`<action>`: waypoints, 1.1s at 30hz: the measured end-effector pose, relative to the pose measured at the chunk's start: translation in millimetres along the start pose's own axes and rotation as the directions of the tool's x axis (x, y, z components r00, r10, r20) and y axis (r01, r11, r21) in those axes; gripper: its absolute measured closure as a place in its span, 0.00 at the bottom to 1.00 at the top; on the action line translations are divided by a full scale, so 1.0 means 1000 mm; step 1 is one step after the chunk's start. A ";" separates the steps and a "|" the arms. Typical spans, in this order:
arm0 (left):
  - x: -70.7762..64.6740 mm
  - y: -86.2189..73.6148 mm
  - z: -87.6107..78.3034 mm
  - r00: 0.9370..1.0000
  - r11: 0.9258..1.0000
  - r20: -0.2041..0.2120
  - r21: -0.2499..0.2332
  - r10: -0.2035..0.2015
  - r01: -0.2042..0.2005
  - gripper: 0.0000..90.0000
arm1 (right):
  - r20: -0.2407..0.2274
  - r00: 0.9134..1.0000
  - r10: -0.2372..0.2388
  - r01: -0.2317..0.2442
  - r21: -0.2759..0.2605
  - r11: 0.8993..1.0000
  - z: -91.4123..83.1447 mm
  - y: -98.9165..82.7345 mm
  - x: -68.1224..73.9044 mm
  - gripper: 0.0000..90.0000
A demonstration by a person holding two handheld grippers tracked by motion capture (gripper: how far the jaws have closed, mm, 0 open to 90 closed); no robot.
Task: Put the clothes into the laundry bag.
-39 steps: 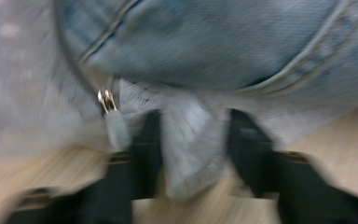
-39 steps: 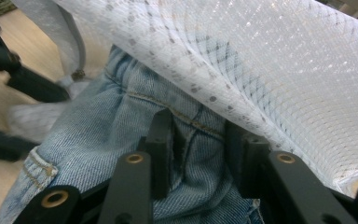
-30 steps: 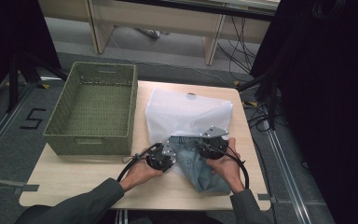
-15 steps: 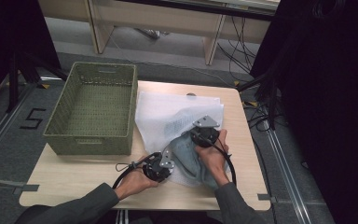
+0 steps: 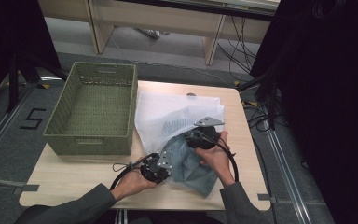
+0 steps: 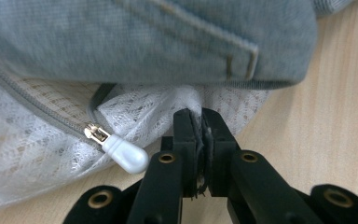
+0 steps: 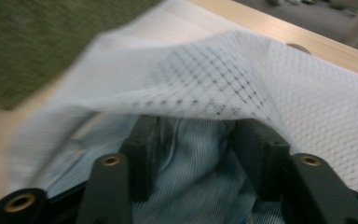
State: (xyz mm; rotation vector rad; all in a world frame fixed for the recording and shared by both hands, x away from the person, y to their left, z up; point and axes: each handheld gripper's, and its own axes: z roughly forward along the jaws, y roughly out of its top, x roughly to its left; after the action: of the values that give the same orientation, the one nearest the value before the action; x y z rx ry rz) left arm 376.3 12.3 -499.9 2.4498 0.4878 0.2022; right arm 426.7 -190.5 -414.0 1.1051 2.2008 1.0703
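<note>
A white mesh laundry bag (image 5: 168, 116) lies on the table with light blue jeans (image 5: 193, 168) partly inside its near opening. My left gripper (image 5: 167, 169) is shut on the bag's edge (image 6: 186, 100), beside the white zipper pull (image 6: 123, 153); the jeans (image 6: 144, 37) lie just beyond. My right gripper (image 5: 189, 136) reaches under the mesh (image 7: 242, 79). Its jaws have just been opening and stand wide apart, with denim (image 7: 196, 158) loose between them.
A green woven basket (image 5: 93, 140) stands at the table's left, empty, close to the bag. The wooden table (image 5: 74, 177) shows bare wood at the near left. Cables and desk legs lie on the floor beyond the far edge.
The left gripper has drawn back toward the near table edge with the bag's edge. The right gripper has pushed farther under the mesh, and the mesh has risen over the jeans.
</note>
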 end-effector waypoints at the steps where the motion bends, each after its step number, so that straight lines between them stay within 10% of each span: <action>1: 0.000 0.000 0.000 1.000 1.000 -0.005 -0.001 0.008 -0.008 0.94 | -0.054 0.999 -0.001 0.001 0.009 1.000 -0.013 -0.001 0.003 0.52; 4: -0.001 -0.001 0.001 0.999 0.999 -0.002 -0.026 -0.036 0.036 0.94 | -0.120 0.993 0.003 0.001 0.028 1.000 -0.023 -0.009 0.011 0.49; 10: 0.001 0.000 0.000 1.000 1.000 -0.005 -0.007 0.008 -0.008 0.93 | -0.220 0.975 0.043 -0.018 0.112 0.994 -0.018 -0.034 0.022 0.44; 14: -0.002 -0.001 0.002 1.000 0.999 -0.008 -0.032 -0.030 0.030 0.93 | -0.196 0.979 0.052 -0.020 0.165 0.986 0.007 -0.051 0.036 0.44; 19: -0.001 0.000 0.000 1.000 1.000 -0.012 -0.004 0.020 -0.020 0.94 | -0.125 0.992 -0.037 0.067 0.248 0.966 0.033 -0.065 0.042 0.82; 30: -0.004 -0.001 0.000 0.999 1.000 -0.018 -0.003 0.028 -0.028 0.95 | 0.096 0.995 -0.025 0.022 0.037 0.999 0.059 -0.022 0.007 0.99; 33: -0.004 -0.001 0.000 1.000 1.000 -0.022 -0.026 0.012 -0.013 0.95 | 0.050 0.998 0.038 -0.041 0.073 0.996 0.069 -0.018 -0.005 0.93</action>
State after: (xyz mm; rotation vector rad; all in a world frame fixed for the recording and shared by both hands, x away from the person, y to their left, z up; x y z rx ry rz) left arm 372.3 11.6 -501.2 2.4280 0.4765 0.2398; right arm 467.1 -170.9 -469.5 1.1989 2.2045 0.9743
